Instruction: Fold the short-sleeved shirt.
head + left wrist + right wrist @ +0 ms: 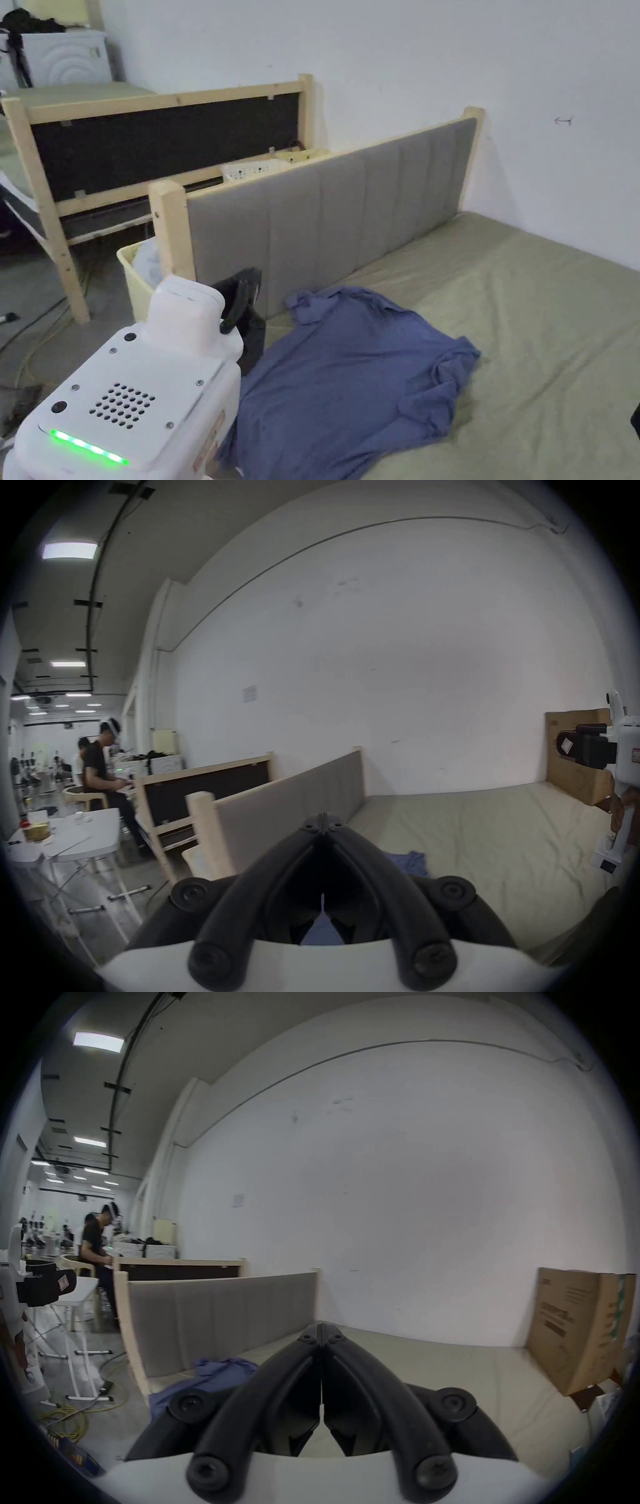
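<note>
A blue short-sleeved shirt (pixel 350 381) lies rumpled on the olive bed sheet (pixel 550 325), close to the grey headboard, with one sleeve bunched at its right side. My left gripper (pixel 240 306) hovers over the shirt's left edge; its white body fills the lower left corner of the head view. In the left gripper view its jaws (pixel 322 817) are shut with nothing between them, and the shirt (pixel 414 859) lies below. In the right gripper view my right gripper (pixel 321 1326) is also shut and empty, held above the bed, with the shirt (pixel 221 1369) to its lower left.
A grey padded headboard (pixel 337 212) with wooden posts borders the bed on the left. A yellow bin (pixel 134 281) stands behind it. A cardboard box (pixel 581 1331) sits at the bed's far end. A person (pixel 95 767) works at a table farther off. Cables lie on the floor.
</note>
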Motion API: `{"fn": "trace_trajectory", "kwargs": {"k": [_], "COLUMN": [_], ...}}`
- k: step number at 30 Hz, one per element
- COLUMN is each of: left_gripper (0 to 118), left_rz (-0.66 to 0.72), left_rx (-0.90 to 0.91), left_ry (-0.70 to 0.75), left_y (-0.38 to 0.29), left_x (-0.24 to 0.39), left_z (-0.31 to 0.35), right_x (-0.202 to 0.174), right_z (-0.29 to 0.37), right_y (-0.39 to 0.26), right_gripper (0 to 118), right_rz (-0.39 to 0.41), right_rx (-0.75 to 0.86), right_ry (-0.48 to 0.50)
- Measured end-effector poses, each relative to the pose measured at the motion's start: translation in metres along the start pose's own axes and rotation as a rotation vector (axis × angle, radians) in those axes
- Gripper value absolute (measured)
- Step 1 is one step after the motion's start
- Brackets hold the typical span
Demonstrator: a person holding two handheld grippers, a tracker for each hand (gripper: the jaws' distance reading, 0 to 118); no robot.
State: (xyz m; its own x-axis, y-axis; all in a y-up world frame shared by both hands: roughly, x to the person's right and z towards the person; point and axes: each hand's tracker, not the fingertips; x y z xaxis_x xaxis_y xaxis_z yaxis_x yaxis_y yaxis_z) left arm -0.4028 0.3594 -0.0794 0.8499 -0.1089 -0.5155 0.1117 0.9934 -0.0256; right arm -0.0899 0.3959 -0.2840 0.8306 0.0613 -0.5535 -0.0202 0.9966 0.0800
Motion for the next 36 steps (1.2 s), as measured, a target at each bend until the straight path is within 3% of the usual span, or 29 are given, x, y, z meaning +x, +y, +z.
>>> {"fn": "trace_trajectory", "kwargs": {"k": [6,12,13,14,16,19,23,26,28,33,36], "left_gripper": [0,0,5,20,64,68,76,103,104,104,91], "left_rz": [-0.016,0.01,0.018,0.045,0.103,0.214,0.169,0.075,0.016,0.054,0.052], "left_rx": [-0.048,-0.263,-0.327,-0.381,-0.49,-0.737,-0.968,-1.04,-1.04,-1.076,-1.114], "left_ry": [0.092,0.017,-0.011,-0.05,-0.16,-0.261,-0.31,-0.317,-0.292,-0.289,-0.293], "left_y": [-0.003,-0.017,-0.024,-0.032,-0.061,-0.117,-0.19,-0.234,-0.251,-0.267,-0.274], "left_x": [-0.027,-0.017,-0.011,-0.007,0.001,0.019,0.059,0.09,0.106,0.112,0.117], "left_z": [0.001,-0.07,-0.093,-0.113,-0.165,-0.243,-0.328,-0.367,-0.387,-0.409,-0.412], "right_x": [-0.023,-0.031,-0.03,-0.029,-0.028,-0.026,-0.024,-0.023,-0.028,-0.026,-0.023], "right_z": [-0.024,-0.04,-0.043,-0.047,-0.055,-0.069,-0.092,-0.108,-0.117,-0.134,-0.137], "right_y": [-0.009,-0.021,-0.024,-0.028,-0.035,-0.047,-0.065,-0.078,-0.078,-0.084,-0.084], "right_gripper": [0,0,0,0,0,0,0,0,0,0,0], "right_rz": [-0.013,-0.021,-0.02,-0.023,-0.029,-0.03,-0.024,-0.023,-0.023,-0.045,-0.049], "right_rx": [-0.015,-0.048,-0.061,-0.074,-0.098,-0.133,-0.182,-0.209,-0.226,-0.252,-0.255], "right_ry": [0.086,0.117,0.118,0.123,0.126,0.133,0.147,0.155,0.144,0.139,0.139]}}
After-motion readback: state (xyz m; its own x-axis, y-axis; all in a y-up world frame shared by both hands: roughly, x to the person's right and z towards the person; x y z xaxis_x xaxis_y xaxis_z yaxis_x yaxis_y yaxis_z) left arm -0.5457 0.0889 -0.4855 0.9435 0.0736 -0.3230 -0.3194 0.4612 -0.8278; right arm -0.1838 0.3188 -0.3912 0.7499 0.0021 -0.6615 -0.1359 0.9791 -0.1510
